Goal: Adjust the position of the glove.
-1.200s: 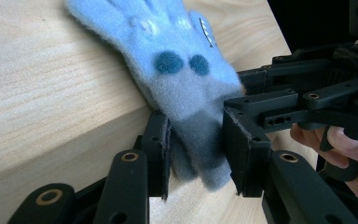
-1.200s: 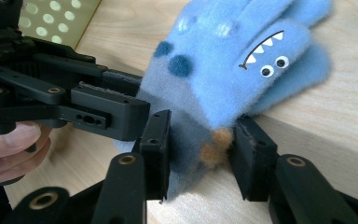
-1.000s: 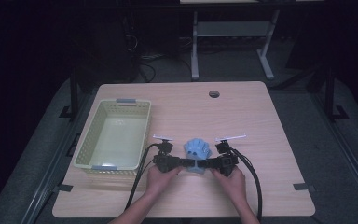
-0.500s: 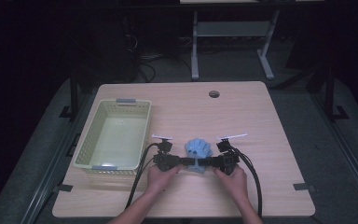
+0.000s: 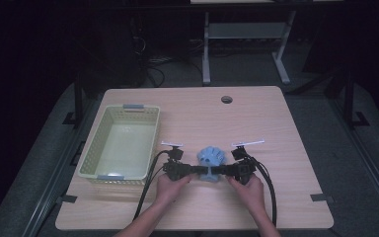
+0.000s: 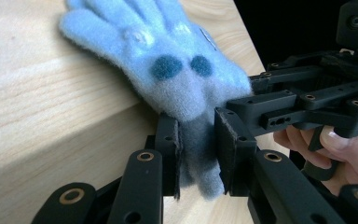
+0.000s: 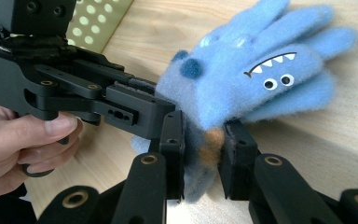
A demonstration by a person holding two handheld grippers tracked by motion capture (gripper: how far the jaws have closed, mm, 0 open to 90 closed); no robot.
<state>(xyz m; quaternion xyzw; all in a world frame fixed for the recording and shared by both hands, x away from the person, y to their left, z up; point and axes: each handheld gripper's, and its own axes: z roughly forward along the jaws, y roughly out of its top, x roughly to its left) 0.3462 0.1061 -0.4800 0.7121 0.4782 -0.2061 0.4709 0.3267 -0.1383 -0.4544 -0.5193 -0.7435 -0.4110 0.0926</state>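
Note:
A fuzzy blue glove (image 5: 212,156) with a toothy monster face lies on the table near the front, fingers pointing away from me. My left gripper (image 5: 203,171) comes in from the left and is shut on the glove's cuff (image 6: 198,154). My right gripper (image 5: 222,171) comes in from the right and pinches the same cuff (image 7: 205,144); its jaws have just been closing on it. The two grippers meet tip to tip at the cuff. In the left gripper view the right gripper (image 6: 251,91) sits just beyond the glove (image 6: 168,70). In the right gripper view the left gripper (image 7: 144,100) is beside the glove (image 7: 261,60).
A pale green plastic basket (image 5: 153,133) stands on the left part of the wooden table (image 5: 276,128), with nothing in it. A cable hole (image 5: 226,99) is near the far edge. Black cables trail from both grippers toward the front edge.

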